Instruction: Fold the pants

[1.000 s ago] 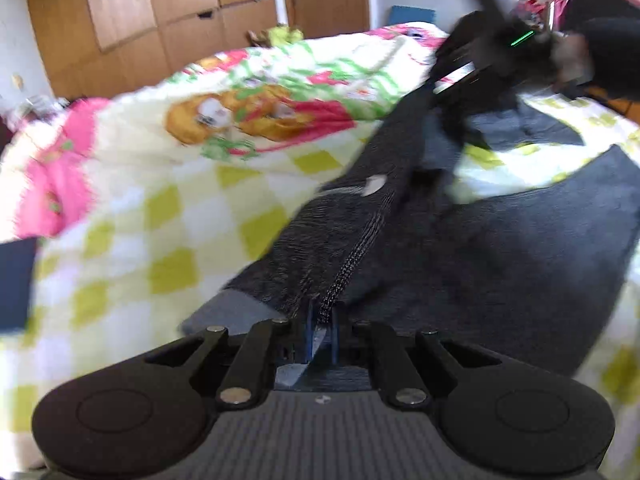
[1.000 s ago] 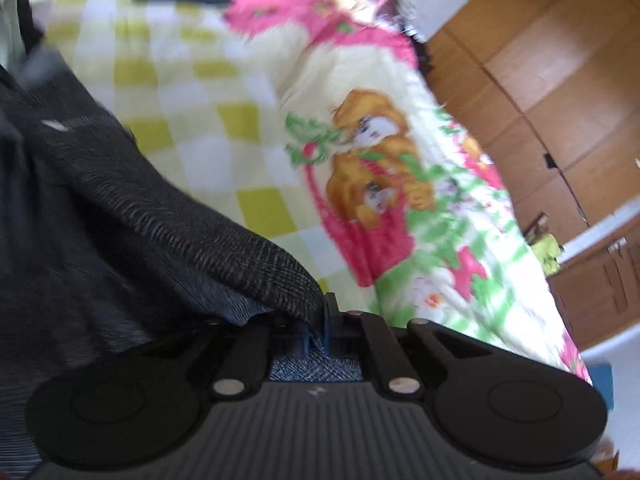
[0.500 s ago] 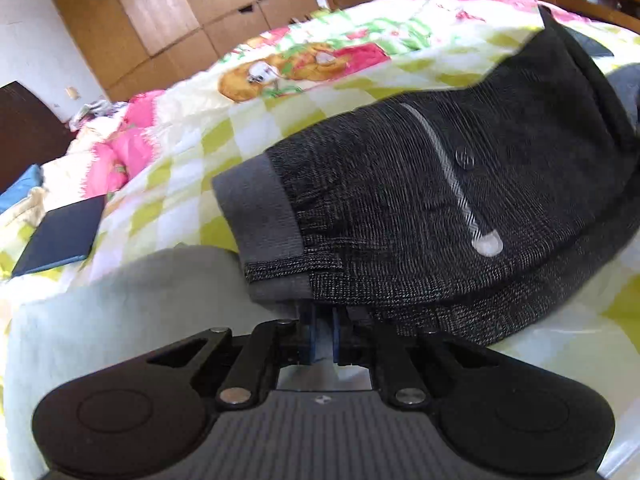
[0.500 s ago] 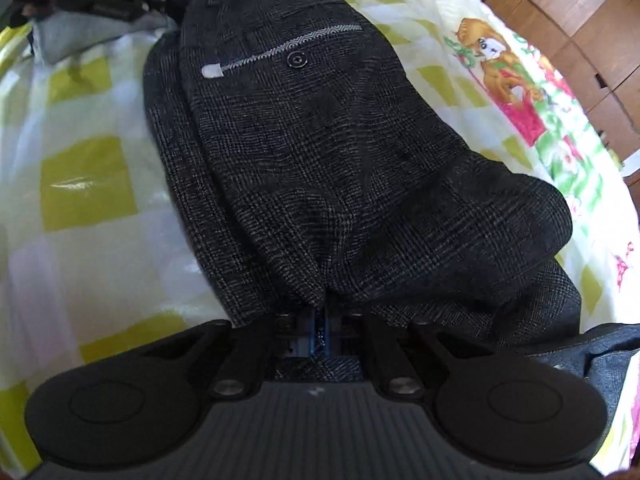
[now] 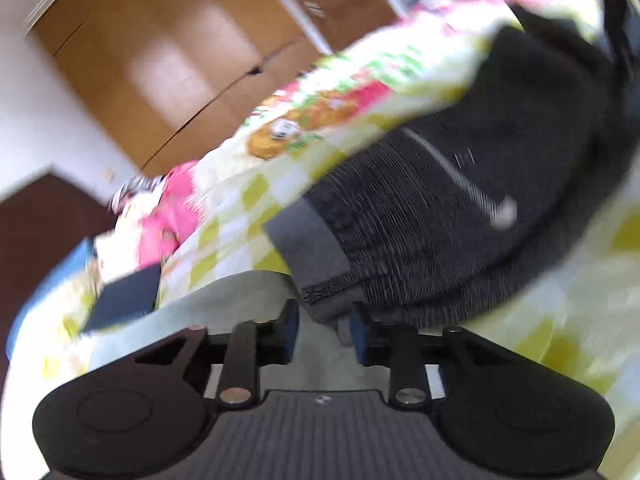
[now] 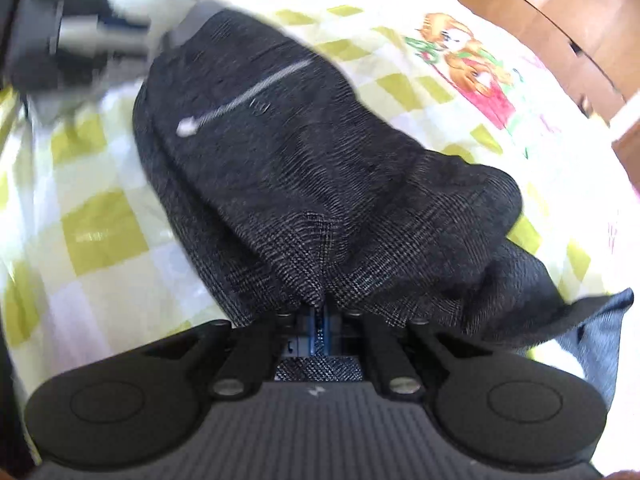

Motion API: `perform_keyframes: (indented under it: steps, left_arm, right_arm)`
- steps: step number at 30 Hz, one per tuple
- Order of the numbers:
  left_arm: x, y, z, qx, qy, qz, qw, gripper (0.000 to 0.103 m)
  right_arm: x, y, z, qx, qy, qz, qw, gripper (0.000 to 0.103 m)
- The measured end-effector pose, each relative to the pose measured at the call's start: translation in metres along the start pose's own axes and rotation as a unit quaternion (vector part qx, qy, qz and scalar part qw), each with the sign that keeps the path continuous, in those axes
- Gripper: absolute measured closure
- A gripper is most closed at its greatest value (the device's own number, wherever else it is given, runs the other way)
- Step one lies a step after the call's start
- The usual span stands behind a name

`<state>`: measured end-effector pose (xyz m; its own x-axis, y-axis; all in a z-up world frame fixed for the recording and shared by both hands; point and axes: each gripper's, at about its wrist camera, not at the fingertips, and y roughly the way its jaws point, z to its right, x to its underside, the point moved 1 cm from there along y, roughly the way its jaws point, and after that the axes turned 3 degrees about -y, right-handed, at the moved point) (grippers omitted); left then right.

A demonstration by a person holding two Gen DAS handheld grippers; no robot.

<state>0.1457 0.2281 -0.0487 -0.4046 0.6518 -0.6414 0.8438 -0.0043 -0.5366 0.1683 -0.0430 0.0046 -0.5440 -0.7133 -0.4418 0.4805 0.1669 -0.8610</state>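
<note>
Left gripper (image 5: 323, 330) fingers now apart, waistband released since half a second ago; right gripper (image 6: 319, 322) stays clamped on pants (image 6: 320, 168), folded on bed (image 6: 96, 224); fold placed.

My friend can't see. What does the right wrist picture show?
The right tool is shut on the edge of dark checked pants, which lie folded on a yellow-checked bedsheet. A silver zipper crosses the pants, and the left tool is a blur beyond them.
</note>
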Motion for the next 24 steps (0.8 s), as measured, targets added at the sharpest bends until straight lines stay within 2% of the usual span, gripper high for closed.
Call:
perform_keyframes:
  steps: [3,6,8,10,12,13,15,16,18,19,22,24]
  left_arm:
    - [-0.005,0.004,0.018,0.015,0.047,0.011,0.9987,0.059]
    - [-0.007,0.01,0.033,-0.014,0.098,0.023,0.9948,0.058]
    - [-0.009,0.015,0.033,-0.015,0.097,0.018,0.995,0.058]
    - [-0.008,0.016,0.033,-0.001,0.095,0.006,0.9955,0.07]
    - [-0.005,0.026,0.034,0.02,0.105,-0.032,0.9937,0.08]
    - [-0.002,0.026,0.035,0.02,0.111,-0.041,0.9928,0.08]
    - [-0.004,0.023,0.032,0.021,0.103,-0.048,0.9933,0.08]
    - [-0.006,0.017,0.028,0.027,0.088,-0.051,0.9944,0.075]
    - [-0.011,0.003,0.023,0.03,0.07,-0.046,0.996,0.069]
    - [-0.015,-0.003,0.023,0.026,0.066,-0.042,0.9966,0.069]
    - [-0.03,-0.02,0.028,0.031,0.054,-0.028,0.9977,0.067]
    - [-0.045,-0.026,0.034,0.043,0.037,-0.012,0.9983,0.066]
  right_arm:
    - [-0.007,0.0,-0.002,-0.005,-0.004,0.004,1.0,0.099]
    - [-0.007,-0.006,-0.01,-0.014,-0.025,0.005,1.0,0.098]
    - [0.0,-0.005,-0.015,-0.014,-0.036,-0.001,0.999,0.098]
    - [0.009,0.009,-0.019,-0.023,-0.034,-0.019,0.999,0.098]
    - [0.013,0.027,-0.026,-0.014,-0.048,-0.03,0.998,0.096]
    - [0.013,0.027,-0.027,-0.006,-0.042,-0.021,0.999,0.096]
    - [0.014,0.018,-0.019,-0.013,-0.007,-0.001,1.0,0.091]
    - [0.018,0.009,-0.011,-0.019,0.014,0.01,1.0,0.088]
    - [0.028,-0.01,0.01,-0.022,0.059,0.028,0.998,0.074]
    - [0.035,-0.02,0.022,-0.022,0.085,0.039,0.995,0.071]
    - [0.056,-0.04,0.072,0.002,0.185,0.067,0.98,0.068]
    - [0.065,-0.038,0.115,0.032,0.26,0.081,0.962,0.064]
